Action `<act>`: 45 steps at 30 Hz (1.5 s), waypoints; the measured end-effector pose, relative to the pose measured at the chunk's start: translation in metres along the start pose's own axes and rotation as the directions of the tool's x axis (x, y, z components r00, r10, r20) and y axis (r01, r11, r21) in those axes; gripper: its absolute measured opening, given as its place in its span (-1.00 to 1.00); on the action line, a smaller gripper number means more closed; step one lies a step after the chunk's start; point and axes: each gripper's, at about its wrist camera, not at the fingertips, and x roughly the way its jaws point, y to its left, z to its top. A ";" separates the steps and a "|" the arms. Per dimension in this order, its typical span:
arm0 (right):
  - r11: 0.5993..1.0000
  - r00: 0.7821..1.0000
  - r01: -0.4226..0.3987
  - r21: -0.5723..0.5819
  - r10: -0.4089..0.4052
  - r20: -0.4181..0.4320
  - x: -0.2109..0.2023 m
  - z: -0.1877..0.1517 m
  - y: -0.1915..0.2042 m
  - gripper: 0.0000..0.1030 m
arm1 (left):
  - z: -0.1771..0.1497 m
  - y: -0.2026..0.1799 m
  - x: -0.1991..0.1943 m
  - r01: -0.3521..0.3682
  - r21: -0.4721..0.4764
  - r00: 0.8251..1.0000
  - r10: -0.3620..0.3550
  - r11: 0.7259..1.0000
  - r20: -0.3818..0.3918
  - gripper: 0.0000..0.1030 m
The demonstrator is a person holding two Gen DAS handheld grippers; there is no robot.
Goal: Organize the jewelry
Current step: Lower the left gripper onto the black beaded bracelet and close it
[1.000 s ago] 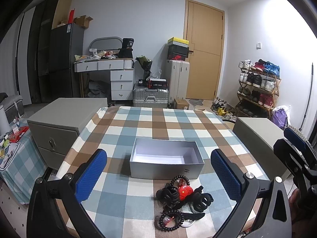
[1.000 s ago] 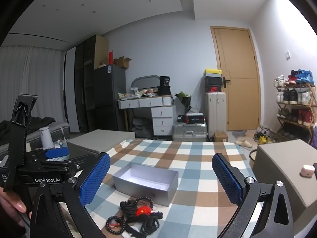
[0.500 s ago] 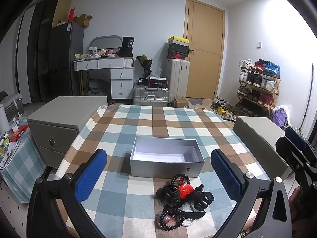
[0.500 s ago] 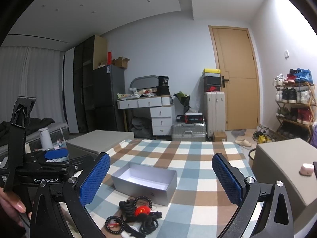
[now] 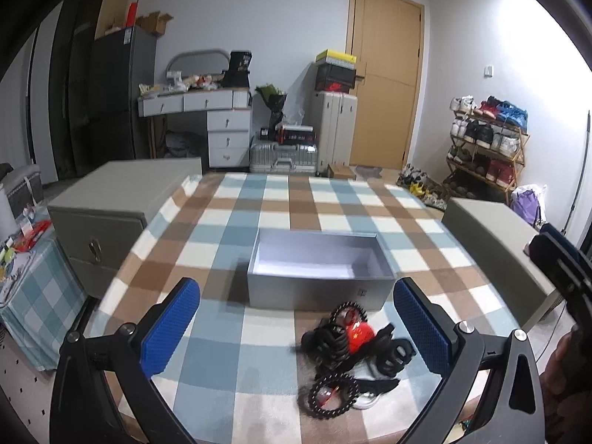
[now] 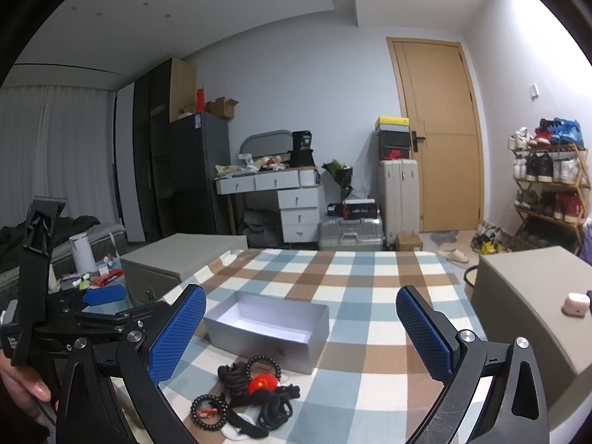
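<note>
Left gripper edged nearer jewelry pile | both grippers' fingers wide apart, empty

A table covered by a blue, brown and white checked cloth carries everything. On it, near the middle, stands an open, shallow grey box with a pale, empty inside. Just in front of the box, toward the near edge, lies a tangled heap of jewelry: black beaded bracelets, a red round piece and black hair ties, some resting on something white that is mostly hidden.
</note>
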 end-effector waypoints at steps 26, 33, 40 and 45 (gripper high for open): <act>0.998 0.992 0.018 0.057 -0.010 -0.129 0.032 -0.031 -0.018 1.00 | -0.077 -0.014 0.054 0.166 0.150 0.939 -0.110 0.975 -0.325 0.66; 0.998 0.991 0.017 0.061 -0.009 -0.131 0.032 -0.032 -0.019 1.00 | -0.075 -0.022 0.049 0.178 0.222 0.948 -0.107 0.959 -0.299 -0.31; 0.998 0.992 0.013 0.057 -0.006 -0.125 0.030 -0.032 -0.016 1.00 | -0.069 -0.019 0.046 0.179 0.247 0.953 -0.105 0.952 -0.286 -0.87; 0.998 0.991 0.010 0.065 -0.002 -0.132 0.029 -0.033 -0.017 1.00 | -0.067 -0.018 0.046 0.203 0.237 0.946 -0.128 0.950 -0.298 -0.97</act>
